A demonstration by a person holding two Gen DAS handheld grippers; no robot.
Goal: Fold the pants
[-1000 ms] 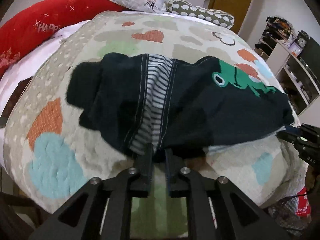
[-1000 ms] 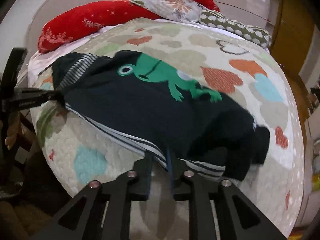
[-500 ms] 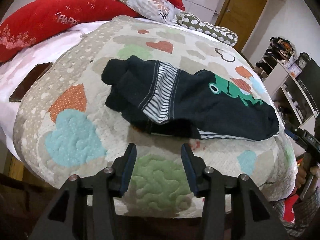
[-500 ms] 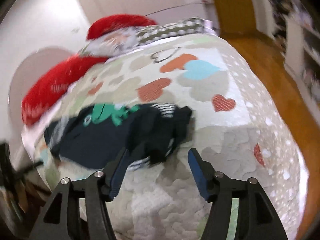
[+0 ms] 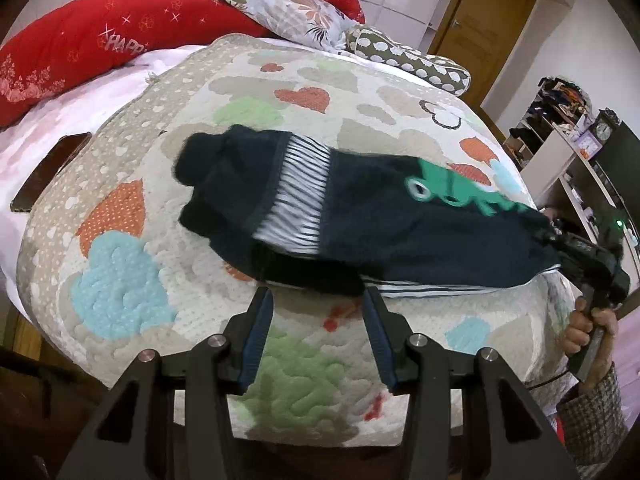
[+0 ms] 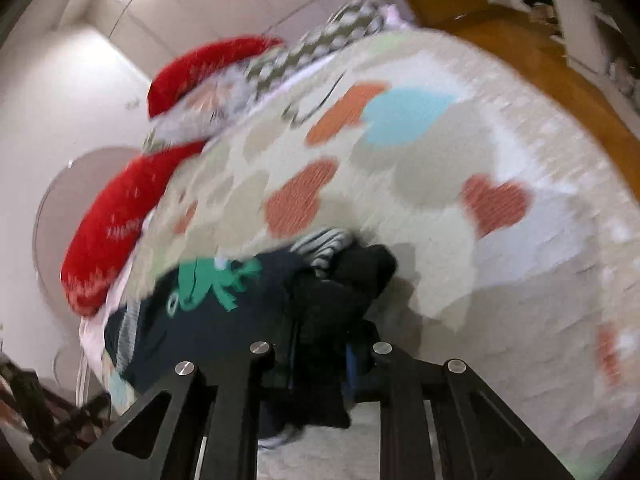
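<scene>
1. Lying on the heart-print quilt (image 5: 280,380), the dark pants (image 5: 376,232) with the green frog print are already doubled lengthwise; a crosswise fold looks left, judging by the long shape.
2. Left gripper (image 5: 316,308) spread wide, holding nothing, just short of the pants' near edge.
3. Right gripper (image 6: 320,364) sits at the pants' end with dark cloth between its fingers; view is blurred, so cannot tell if it is clamped.
4. Around: red pillows (image 5: 100,48), floral pillow (image 5: 296,12), phone (image 5: 48,172) on the white sheet, shelf (image 5: 580,152) beside the bed. Nothing blocks the fold; quilt ahead is free.
</scene>
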